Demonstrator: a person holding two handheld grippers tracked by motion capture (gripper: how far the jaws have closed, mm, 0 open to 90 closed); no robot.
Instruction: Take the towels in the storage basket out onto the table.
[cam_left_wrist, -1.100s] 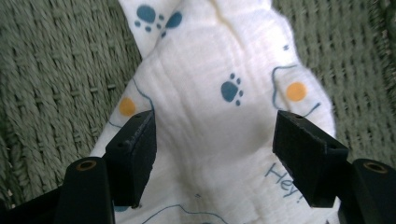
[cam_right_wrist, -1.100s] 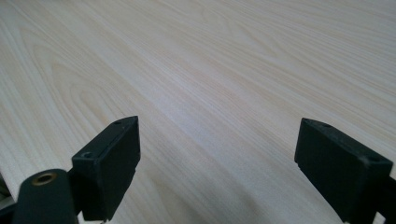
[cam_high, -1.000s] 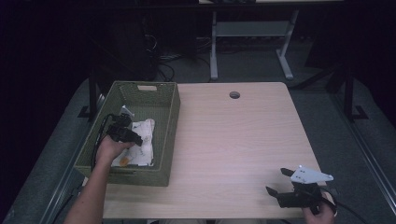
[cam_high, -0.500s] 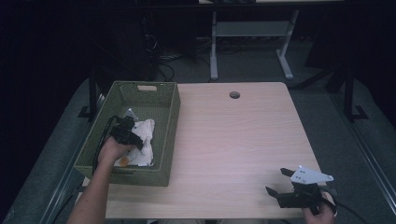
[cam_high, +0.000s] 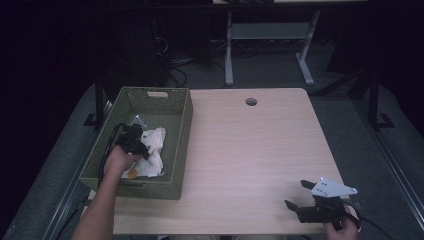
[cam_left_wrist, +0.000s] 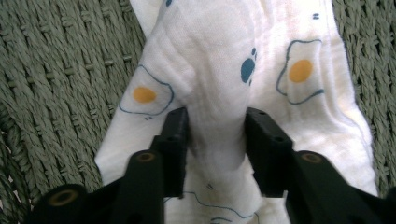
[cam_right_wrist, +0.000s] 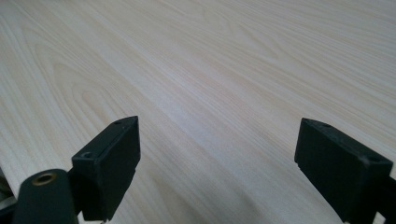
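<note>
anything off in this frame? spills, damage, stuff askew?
Nothing stands out. The egg-print cloth lies crumpled in the green basket, with a ridge of it pinched between the left gripper's jaws. The right gripper rests open over bare table. No spills or damage visible.

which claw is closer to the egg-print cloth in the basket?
Left. The left claw is down in the green basket, its jaws pinching a raised fold of the egg-print cloth. The right claw sits open over bare table at the near right corner.
</note>
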